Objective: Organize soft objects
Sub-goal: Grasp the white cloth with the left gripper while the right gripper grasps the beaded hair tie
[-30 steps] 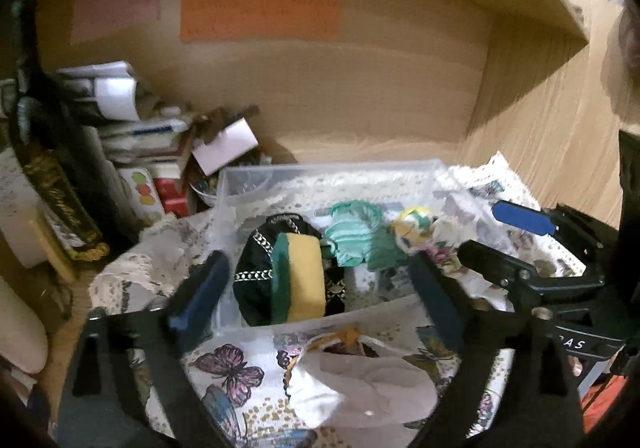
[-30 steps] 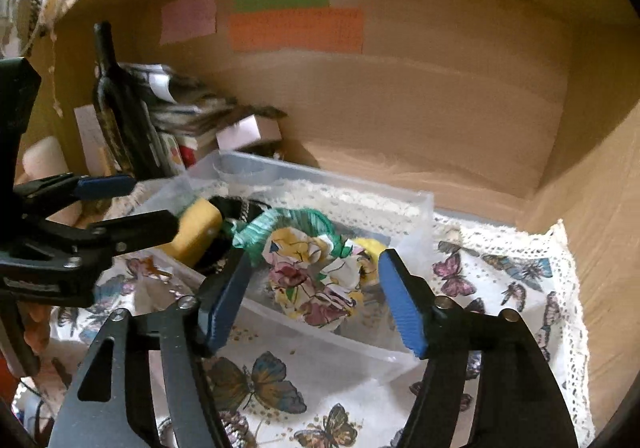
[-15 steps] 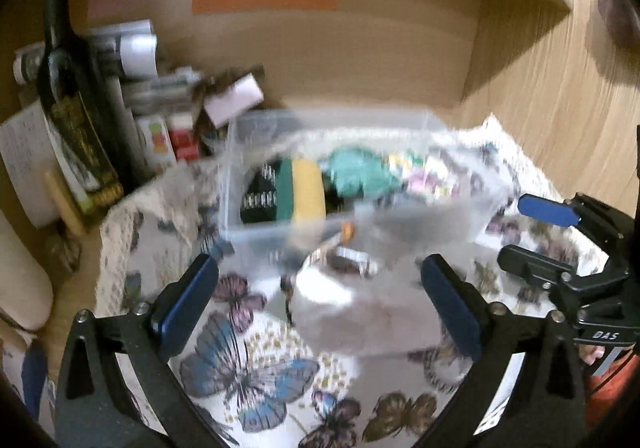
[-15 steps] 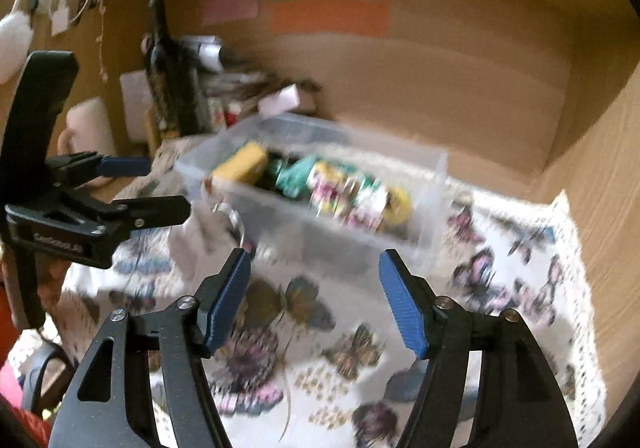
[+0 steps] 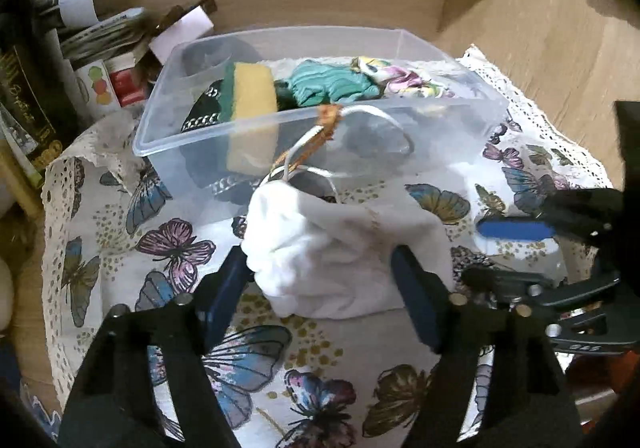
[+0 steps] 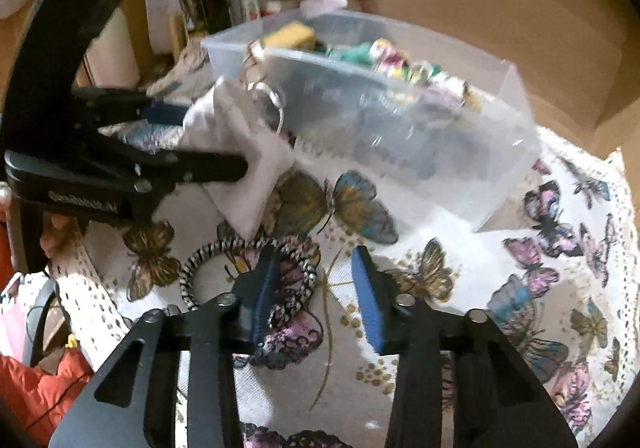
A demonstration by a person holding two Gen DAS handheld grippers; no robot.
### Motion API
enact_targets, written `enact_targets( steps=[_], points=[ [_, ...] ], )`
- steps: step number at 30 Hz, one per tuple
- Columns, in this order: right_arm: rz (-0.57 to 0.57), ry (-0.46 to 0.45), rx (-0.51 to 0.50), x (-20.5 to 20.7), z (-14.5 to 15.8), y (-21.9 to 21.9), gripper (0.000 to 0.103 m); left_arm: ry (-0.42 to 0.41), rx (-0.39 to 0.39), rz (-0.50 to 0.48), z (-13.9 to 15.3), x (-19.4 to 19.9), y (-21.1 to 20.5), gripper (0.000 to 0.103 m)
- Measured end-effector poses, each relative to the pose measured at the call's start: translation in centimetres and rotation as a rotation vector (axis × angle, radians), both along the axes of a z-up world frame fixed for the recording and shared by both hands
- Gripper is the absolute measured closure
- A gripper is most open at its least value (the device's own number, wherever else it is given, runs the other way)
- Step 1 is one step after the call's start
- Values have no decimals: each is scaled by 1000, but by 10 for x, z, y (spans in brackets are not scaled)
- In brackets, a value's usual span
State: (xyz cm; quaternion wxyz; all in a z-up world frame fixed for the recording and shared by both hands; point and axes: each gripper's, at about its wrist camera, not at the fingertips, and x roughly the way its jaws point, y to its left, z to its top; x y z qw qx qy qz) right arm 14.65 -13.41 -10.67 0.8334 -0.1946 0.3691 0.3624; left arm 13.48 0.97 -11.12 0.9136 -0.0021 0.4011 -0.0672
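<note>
A white drawstring pouch [image 5: 340, 248] lies on the butterfly cloth in front of the clear plastic bin [image 5: 192, 132]. My left gripper [image 5: 324, 280] is open with its fingers on either side of the pouch. The bin holds a yellow and green sponge [image 5: 252, 92], a teal cloth [image 5: 328, 86], a floral cloth [image 5: 400, 78] and a black item. In the right wrist view the pouch [image 6: 236, 152] sits by the bin [image 6: 460, 152], and a black-and-white striped hair band [image 6: 208, 264] lies on the cloth. My right gripper [image 6: 316, 288] is open, its left finger over the band.
A dark bottle [image 5: 28, 88], boxes and papers [image 5: 104, 36] crowd the back left of the wooden shelf. The shelf's side wall [image 5: 540, 28] rises on the right. The butterfly tablecloth [image 6: 560, 248] has a lace edge. An orange garment [image 6: 40, 388] shows at lower left.
Both grippers have pulled back from the bin and dropped toward the cloth. The left now straddles the white pouch; the right has come down over the striped hair band.
</note>
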Motion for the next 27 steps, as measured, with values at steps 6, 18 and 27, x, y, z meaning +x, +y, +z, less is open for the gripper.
enact_targets(
  steps=[6,18,27],
  points=[
    [9,-14,6,-3,0,1,93,-40,7,4,3,-6,1,77],
    [-40,-126,121,-13,41,-25,96,-189,13,47,42,-35,15,83],
    [-93,-240,223,-1,89,-31,96,-355,-8,95,96,-40,24,83]
  ],
)
